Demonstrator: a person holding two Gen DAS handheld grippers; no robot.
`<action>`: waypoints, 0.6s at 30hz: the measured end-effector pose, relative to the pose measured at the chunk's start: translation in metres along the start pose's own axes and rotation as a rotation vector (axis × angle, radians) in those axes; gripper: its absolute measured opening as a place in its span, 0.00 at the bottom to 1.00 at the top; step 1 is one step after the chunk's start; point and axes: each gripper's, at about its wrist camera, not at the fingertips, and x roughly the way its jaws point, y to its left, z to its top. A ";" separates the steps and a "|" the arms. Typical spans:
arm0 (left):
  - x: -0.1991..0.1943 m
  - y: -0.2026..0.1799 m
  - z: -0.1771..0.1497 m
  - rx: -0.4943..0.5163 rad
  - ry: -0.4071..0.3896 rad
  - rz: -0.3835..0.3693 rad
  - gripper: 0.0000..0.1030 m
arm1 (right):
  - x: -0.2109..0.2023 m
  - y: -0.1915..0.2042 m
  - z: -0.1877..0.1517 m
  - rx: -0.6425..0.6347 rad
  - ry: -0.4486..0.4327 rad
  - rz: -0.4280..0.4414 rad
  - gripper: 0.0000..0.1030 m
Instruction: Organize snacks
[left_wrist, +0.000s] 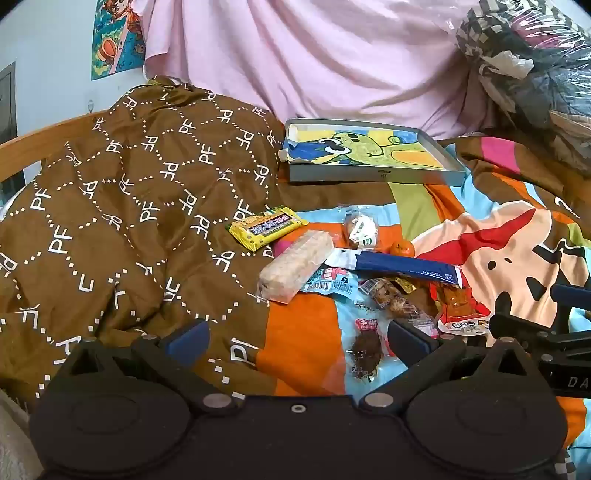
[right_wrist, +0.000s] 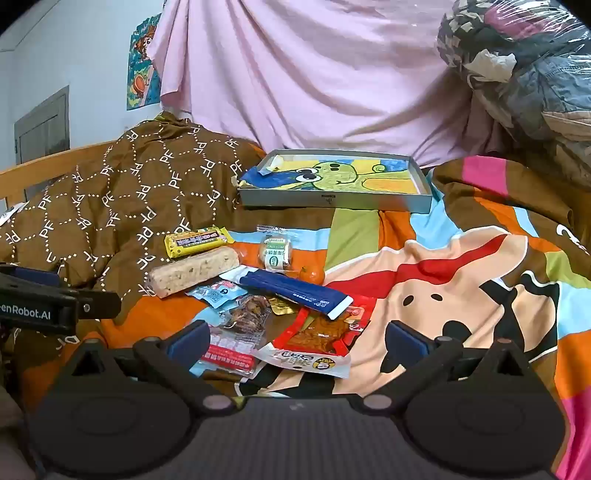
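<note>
Both hand-held grippers, left (left_wrist: 297, 338) and right (right_wrist: 297, 338), hover over the bed with jaws spread wide and nothing between them; each tilts down toward a loose heap of snacks on the patterned bedspread (right_wrist: 480, 295). Nearest the right hand-held gripper lies a red-and-white sachet (right_wrist: 317, 343), overlapping a red-labelled clear packet (right_wrist: 231, 350). Just beyond, a long blue sachet (right_wrist: 295, 290) rests across the heap, with a small orange (right_wrist: 312, 275) touching its far side. Farther off lie a pale cereal bar (right_wrist: 195, 271), a yellow bar (right_wrist: 197, 240) and a round wrapped biscuit (right_wrist: 275, 253). Nearest the left hand-held gripper is a small packet of dark dried fruit (left_wrist: 365, 350). The shallow grey box (right_wrist: 332, 203), lined with a cartoon drawing, stands behind the heap and is the probable destination. Judged advice: start with an unburdened top item, such as the blue sachet, pinching it across its narrow width; thin film wrappers slip and drag neighbours, so lift clear before carrying. The soft bedding yields, so press lightly.
</note>
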 end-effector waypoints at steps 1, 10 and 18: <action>0.000 0.000 0.000 0.000 -0.001 0.000 0.99 | 0.000 0.000 0.000 0.000 0.000 0.000 1.00; 0.000 0.000 0.000 0.001 -0.002 0.004 0.99 | -0.001 0.001 0.002 0.002 0.009 0.008 1.00; 0.000 0.000 0.000 0.003 -0.003 0.002 0.99 | 0.001 0.000 -0.001 0.008 0.015 0.015 1.00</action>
